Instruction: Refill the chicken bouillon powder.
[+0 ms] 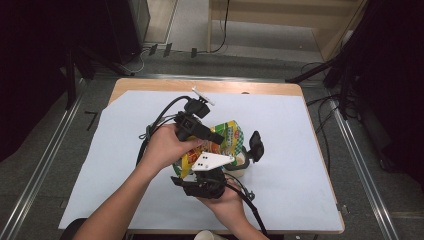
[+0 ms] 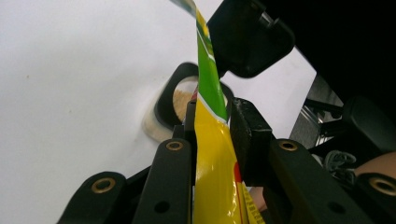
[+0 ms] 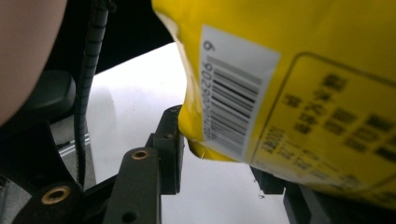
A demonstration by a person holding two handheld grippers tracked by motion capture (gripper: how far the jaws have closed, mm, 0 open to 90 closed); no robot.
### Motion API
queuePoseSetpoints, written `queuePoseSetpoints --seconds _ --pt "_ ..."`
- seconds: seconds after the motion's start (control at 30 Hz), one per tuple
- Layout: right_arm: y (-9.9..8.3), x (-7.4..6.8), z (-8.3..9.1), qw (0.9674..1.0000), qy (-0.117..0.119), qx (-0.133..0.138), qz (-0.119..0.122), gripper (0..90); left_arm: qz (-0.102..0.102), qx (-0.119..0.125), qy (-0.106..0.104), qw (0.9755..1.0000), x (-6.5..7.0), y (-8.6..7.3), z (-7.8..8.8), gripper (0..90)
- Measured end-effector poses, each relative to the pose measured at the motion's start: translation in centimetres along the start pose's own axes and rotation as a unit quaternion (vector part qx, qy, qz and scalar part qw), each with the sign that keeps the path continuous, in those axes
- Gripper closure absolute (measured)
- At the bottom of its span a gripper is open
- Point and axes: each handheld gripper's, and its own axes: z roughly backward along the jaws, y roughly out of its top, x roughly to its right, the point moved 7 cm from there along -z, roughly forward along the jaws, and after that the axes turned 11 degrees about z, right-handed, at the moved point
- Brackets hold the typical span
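Observation:
A yellow and green snack bag (image 1: 226,136) hangs above the white sheet between both hands. My left gripper (image 2: 212,116) is shut on the bag's thin edge; in the high view it (image 1: 219,137) comes in from the left. My right gripper (image 3: 219,154) stands open with wide-set jaws, and the bag's barcoded lower corner (image 3: 233,116) sits between them, touching the left one. Below the bag stands a small round cup (image 2: 183,98) with beige contents, seen in the high view (image 1: 243,167) partly hidden by the bag.
A white paper sheet (image 1: 300,165) covers most of the wooden table (image 1: 210,86). Cables trail from both grippers over the sheet. Dark stands and metal rails (image 1: 45,165) flank the table on both sides.

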Motion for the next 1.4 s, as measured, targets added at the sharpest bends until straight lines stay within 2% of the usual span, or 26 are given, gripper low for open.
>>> queuePoseSetpoints --seconds 0.33,0.53,0.63,0.8,0.9,0.97,1.03,1.17,1.27,1.4 --pt "-1.1 -0.4 -1.0 0.9994 -0.008 -0.013 0.032 59.2 0.0 -0.013 -0.007 0.9999 -1.3 -1.1 0.1 79.4" --pt "-1.6 -0.5 -1.3 0.9988 -0.007 -0.021 0.043 57.7 0.0 -0.019 -0.007 0.9998 -1.4 -1.3 -0.4 80.1" --pt "-1.7 -0.7 -1.4 0.9989 -0.005 -0.023 0.04 56.1 0.001 -0.024 -0.009 0.9997 -1.5 -1.3 -0.8 80.1" --pt "-2.0 -0.8 -1.6 0.9988 0.002 -0.027 0.04 54.9 0.016 -0.028 -0.022 0.9992 -2.1 -1.3 -1.1 81.8" --pt "-2.3 -0.8 -1.8 0.9991 0.013 -0.03 0.026 53.0 0.003 -0.032 -0.036 0.9988 -2.3 -1.3 -1.4 82.9" --pt "-2.6 -0.7 -2.0 0.9992 0.023 -0.029 0.013 53.2 0.002 -0.035 -0.042 0.9985 -2.4 -1.4 -1.8 83.3" --pt "-2.8 -0.6 -2.0 0.9992 0.02 -0.033 0.014 53.1 -0.003 -0.035 -0.049 0.9982 -2.4 -1.3 -1.9 83.6" --pt "-3.0 -0.4 -2.2 0.9991 0.015 -0.035 0.019 52.3 -0.001 -0.038 -0.06 0.9975 -2.7 -1.3 -2.0 84.0" --pt "-3.1 -0.5 -2.3 0.9989 0.019 -0.04 0.018 50.3 -0.021 -0.037 -0.069 0.9967 -2.9 -1.4 -1.8 85.7" --pt "-3.4 -0.3 -2.5 0.9987 0.024 -0.043 0.008 48.7 -0.016 -0.035 -0.082 0.9959 -3.1 -1.3 -1.3 87.0"
